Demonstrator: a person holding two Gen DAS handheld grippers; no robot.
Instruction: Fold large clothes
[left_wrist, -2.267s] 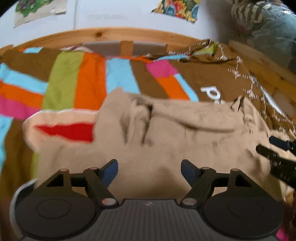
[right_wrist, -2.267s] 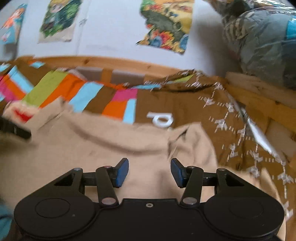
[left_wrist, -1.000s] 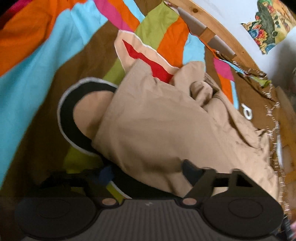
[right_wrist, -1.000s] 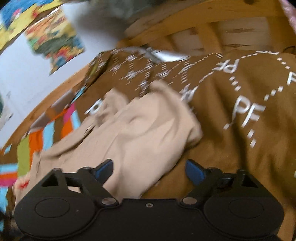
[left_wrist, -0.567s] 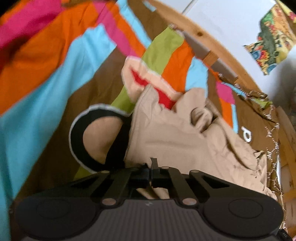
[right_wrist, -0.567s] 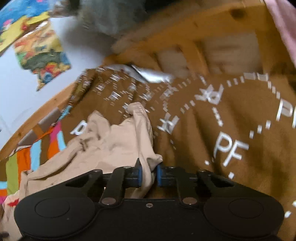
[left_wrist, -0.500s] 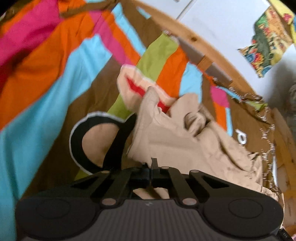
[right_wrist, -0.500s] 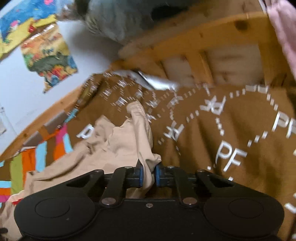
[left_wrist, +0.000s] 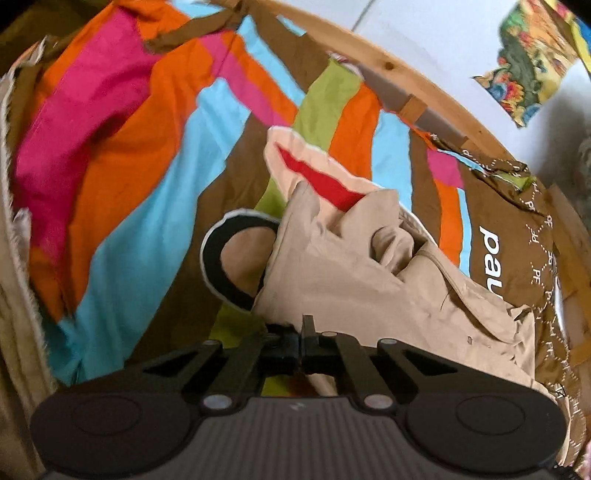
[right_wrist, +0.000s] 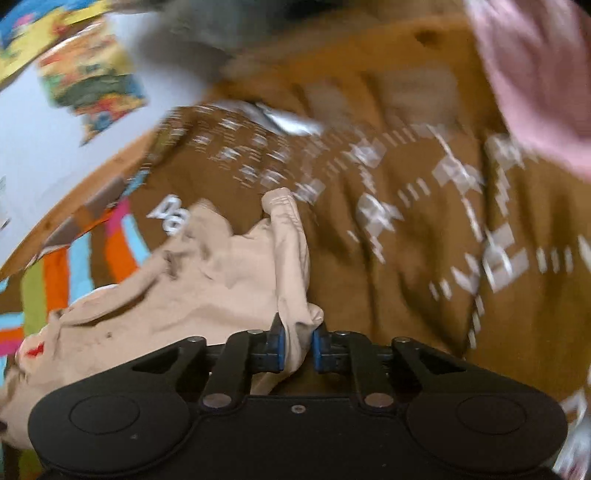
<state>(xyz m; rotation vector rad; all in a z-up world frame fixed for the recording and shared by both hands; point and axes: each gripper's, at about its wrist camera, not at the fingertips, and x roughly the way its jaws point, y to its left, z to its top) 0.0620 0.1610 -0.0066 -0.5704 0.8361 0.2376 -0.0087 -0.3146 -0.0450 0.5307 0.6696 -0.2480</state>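
Note:
A large beige garment lies crumpled on a bed with a striped brown, orange, blue and pink cover. My left gripper is shut on the garment's near left edge, beside a black ring print on the cover. In the right wrist view the same beige garment stretches away to the left, and my right gripper is shut on a bunched corner of it, the cloth pinched between the blue pads. The right view is blurred by motion.
A wooden bed frame curves along the far side below a white wall with colourful posters. Brown cover with white lettering spreads to the right. Pink fabric hangs at the upper right. Pale cloth lies at far left.
Both grippers were open over the garment and have shut on its edges. Since then both have lifted a little, pulling the beige cloth toward the cameras.

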